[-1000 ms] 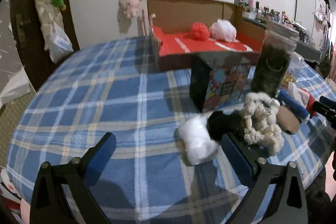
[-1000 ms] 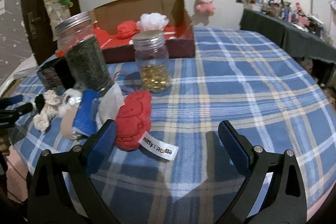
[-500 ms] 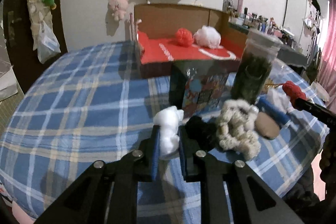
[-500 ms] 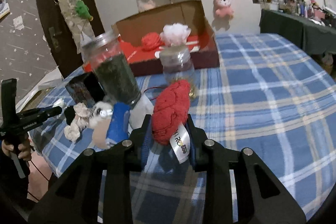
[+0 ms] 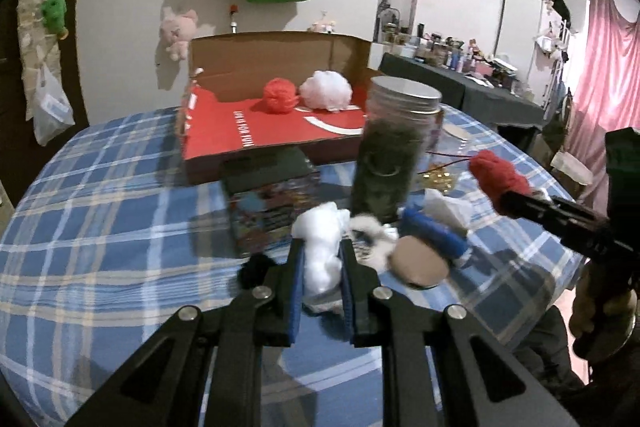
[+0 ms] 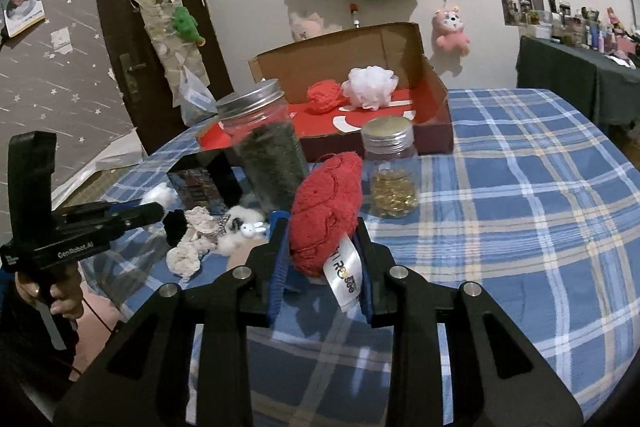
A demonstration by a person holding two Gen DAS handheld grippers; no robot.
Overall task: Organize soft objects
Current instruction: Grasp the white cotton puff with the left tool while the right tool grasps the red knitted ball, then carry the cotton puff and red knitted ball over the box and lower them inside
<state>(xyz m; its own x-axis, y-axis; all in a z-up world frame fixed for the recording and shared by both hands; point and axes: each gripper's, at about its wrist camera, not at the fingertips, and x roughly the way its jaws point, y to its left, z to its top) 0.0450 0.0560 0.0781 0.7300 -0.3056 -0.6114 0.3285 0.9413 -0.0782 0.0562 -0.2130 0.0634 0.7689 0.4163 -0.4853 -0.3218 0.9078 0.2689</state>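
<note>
My left gripper (image 5: 322, 247) is shut on a white fluffy puff (image 5: 320, 227), held just above the blue plaid table (image 5: 100, 227). In the right wrist view, my right gripper (image 6: 322, 227) is shut on a red knitted soft item (image 6: 326, 207) with a white label (image 6: 344, 275), also off the table. Each gripper shows in the other's view: the right one (image 5: 508, 197) with its red item, the left one (image 6: 156, 211) with its puff. Behind stands an open cardboard box (image 5: 280, 131) with a red floor, holding a red pom (image 5: 280, 95) and a white mesh puff (image 5: 326, 91).
Between grippers and box stand a tall jar of dark stuff (image 5: 394, 155), a small jar of golden bits (image 6: 392, 171) and a colourful box (image 5: 272, 203). A black pom (image 5: 254, 269), a cream knitted piece (image 6: 192, 243), a blue roll (image 5: 432, 235) and a tan pad (image 5: 418, 261) lie on the cloth.
Both grippers went from wide open to shut, the left on the white puff, the right on the red knitted item. Both have since risen off the table with them.
</note>
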